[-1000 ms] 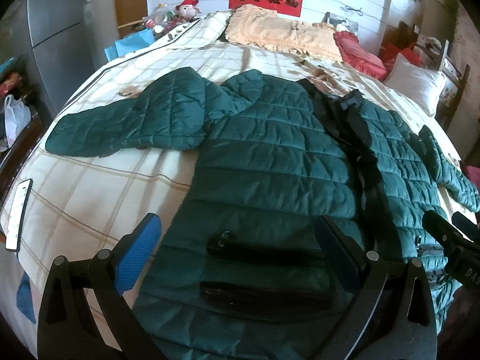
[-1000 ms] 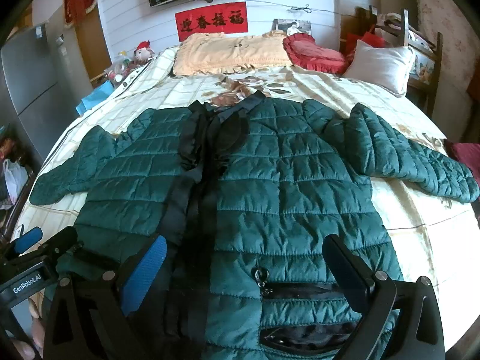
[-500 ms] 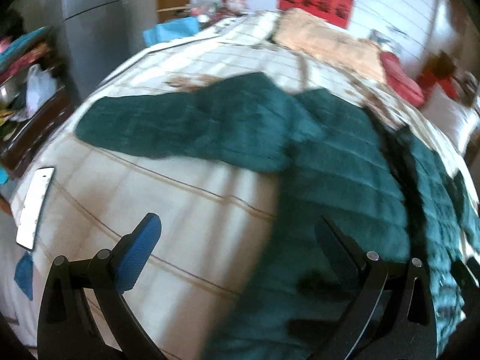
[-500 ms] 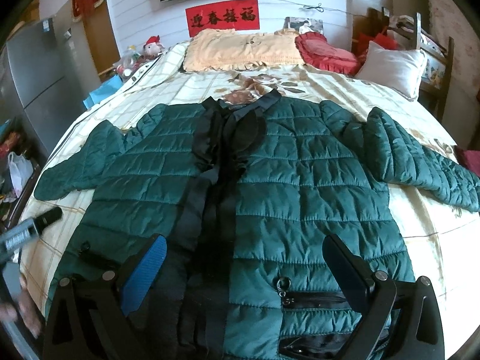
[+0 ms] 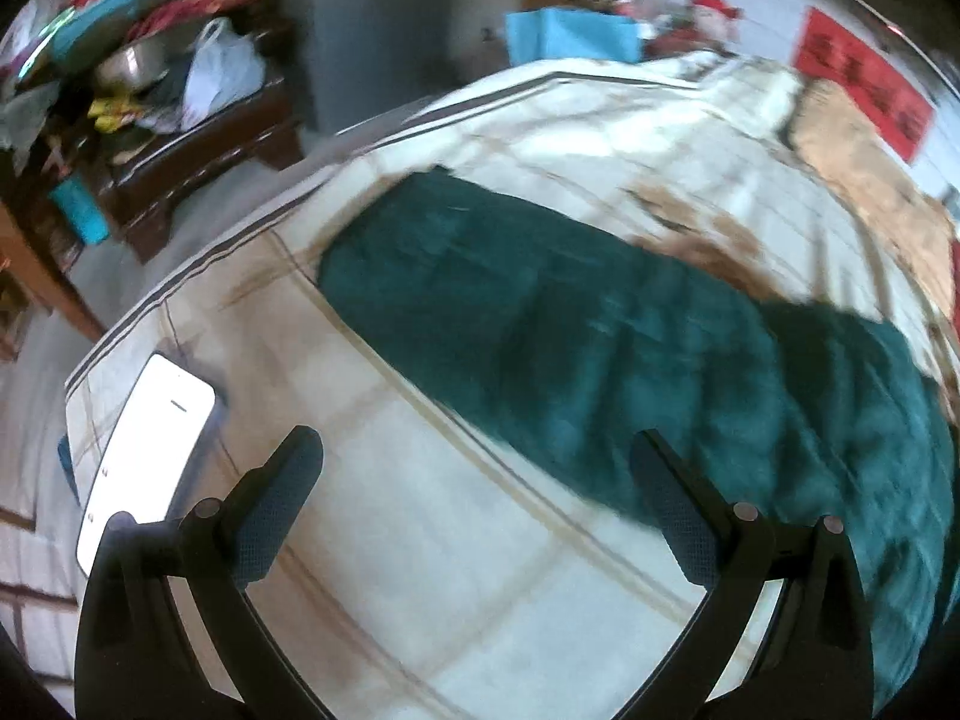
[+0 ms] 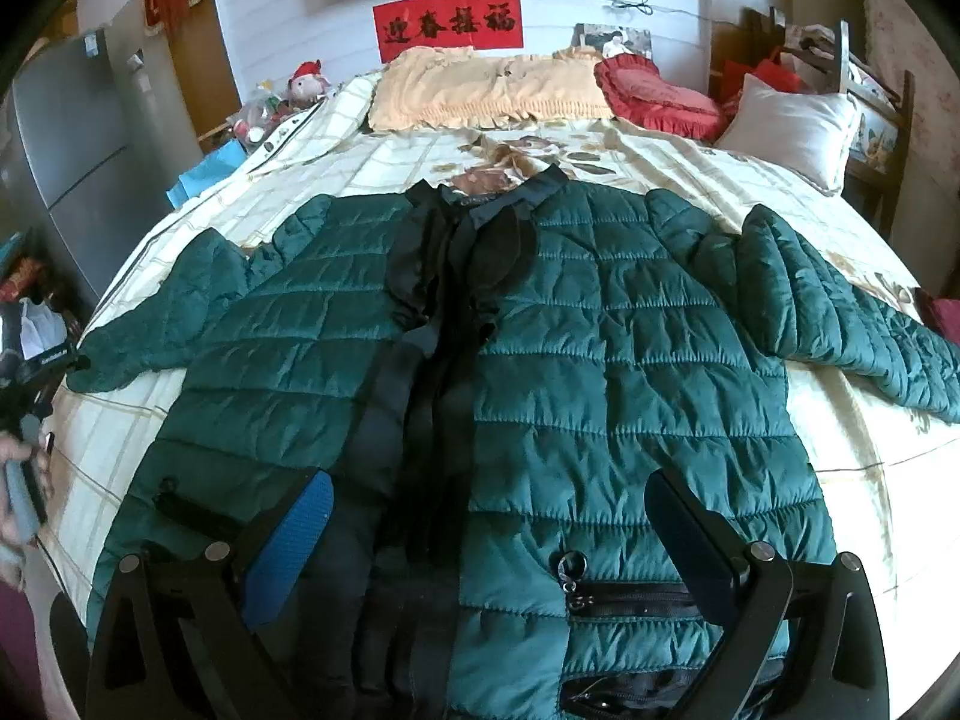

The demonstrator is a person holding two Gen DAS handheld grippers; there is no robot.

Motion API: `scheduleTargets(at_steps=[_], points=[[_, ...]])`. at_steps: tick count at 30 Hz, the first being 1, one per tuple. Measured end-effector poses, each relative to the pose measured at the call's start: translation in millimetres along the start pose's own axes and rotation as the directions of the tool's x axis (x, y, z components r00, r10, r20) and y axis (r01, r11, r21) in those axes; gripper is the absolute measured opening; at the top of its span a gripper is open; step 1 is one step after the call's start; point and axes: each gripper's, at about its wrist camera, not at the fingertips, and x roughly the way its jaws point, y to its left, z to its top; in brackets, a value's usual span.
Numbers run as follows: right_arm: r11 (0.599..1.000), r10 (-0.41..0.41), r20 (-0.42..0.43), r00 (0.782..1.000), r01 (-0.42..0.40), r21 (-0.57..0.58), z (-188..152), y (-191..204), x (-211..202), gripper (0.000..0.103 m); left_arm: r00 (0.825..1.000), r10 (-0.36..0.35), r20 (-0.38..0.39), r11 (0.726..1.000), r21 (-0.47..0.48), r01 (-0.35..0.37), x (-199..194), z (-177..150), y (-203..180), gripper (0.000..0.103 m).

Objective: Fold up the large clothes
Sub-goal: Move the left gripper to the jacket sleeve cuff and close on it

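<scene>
A dark green quilted jacket (image 6: 600, 360) lies flat, front up, on the bed (image 6: 858, 432), both sleeves spread out. Its black placket and collar run down the middle. My right gripper (image 6: 489, 534) is open and empty above the jacket's hem, near the zipped pocket (image 6: 624, 597). My left gripper (image 5: 474, 492) is open and empty above the bedsheet, just short of the jacket's left sleeve (image 5: 540, 324). The left wrist view is blurred. The left gripper also shows at the far left of the right wrist view (image 6: 30, 372), beside the sleeve's cuff.
A white phone (image 5: 150, 462) lies on the bed's corner by my left gripper. Pillows (image 6: 492, 87) and a red cushion (image 6: 654, 99) sit at the head. A grey cabinet (image 6: 66, 168) and a cluttered bench (image 5: 156, 102) stand left of the bed.
My left gripper has swung left, from over the jacket's hem to the left sleeve and bed corner. My right gripper has drawn back slightly. Both stayed open.
</scene>
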Motion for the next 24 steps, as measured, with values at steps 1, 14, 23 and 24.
scheduleTargets(at_steps=[1,14,23,24], points=[[1.0,-0.001,-0.004,1.0,0.001,0.002,0,-1,1,0.103,1.0,0.007,-0.002,1.0,-0.018,-0.007,7,6,5,0.103],[1.0,-0.019,-0.056,0.998,0.019,-0.01,4,4,15,0.103,0.998,-0.067,0.004,0.987,-0.144,0.067,59,36,24,0.086],[1.0,-0.008,-0.063,0.998,0.007,-0.027,4,10,17,0.103,0.976,-0.204,0.072,0.97,-0.122,0.211,25,43,22,0.017],[1.0,-0.006,-0.062,0.998,0.005,-0.027,4,11,16,0.103,0.974,-0.208,0.086,0.97,-0.109,0.217,17,42,19,0.016]])
